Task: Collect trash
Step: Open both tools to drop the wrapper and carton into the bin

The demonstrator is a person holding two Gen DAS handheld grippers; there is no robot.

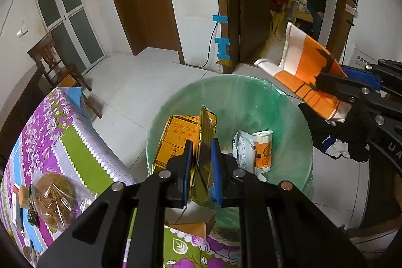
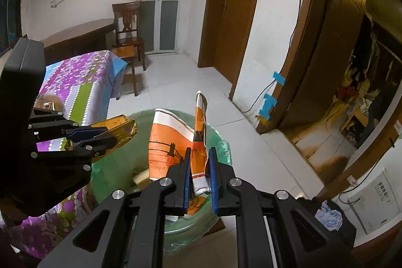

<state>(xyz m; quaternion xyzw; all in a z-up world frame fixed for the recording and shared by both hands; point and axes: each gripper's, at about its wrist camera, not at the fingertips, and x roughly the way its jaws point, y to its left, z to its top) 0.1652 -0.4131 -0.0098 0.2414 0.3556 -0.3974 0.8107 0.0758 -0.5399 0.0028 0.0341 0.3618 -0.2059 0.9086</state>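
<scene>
My left gripper (image 1: pixel 202 157) is shut on a flattened gold carton (image 1: pixel 181 140) and holds it over the open mouth of the bin (image 1: pixel 251 92), which is lined with a green bag. A white wrapper (image 1: pixel 243 150) and a small orange-and-white tube (image 1: pixel 262 152) lie inside the bin. My right gripper (image 2: pixel 199 167) is shut on an orange-and-white printed bag (image 2: pixel 170 142), held above the bin's rim (image 2: pixel 221 142). In the left wrist view that bag (image 1: pixel 306 64) hangs at the bin's far right edge. The left gripper (image 2: pixel 100 136) with the gold carton (image 2: pixel 120 128) shows in the right wrist view.
A table with a purple and green flowered cloth (image 1: pixel 62 140) stands left of the bin; a wrapped round pastry (image 1: pixel 54 197) lies on it. A wooden chair (image 2: pixel 128 37) stands behind the table. Dark clothes (image 1: pixel 336 137) lie on the floor to the right. Doorways open beyond.
</scene>
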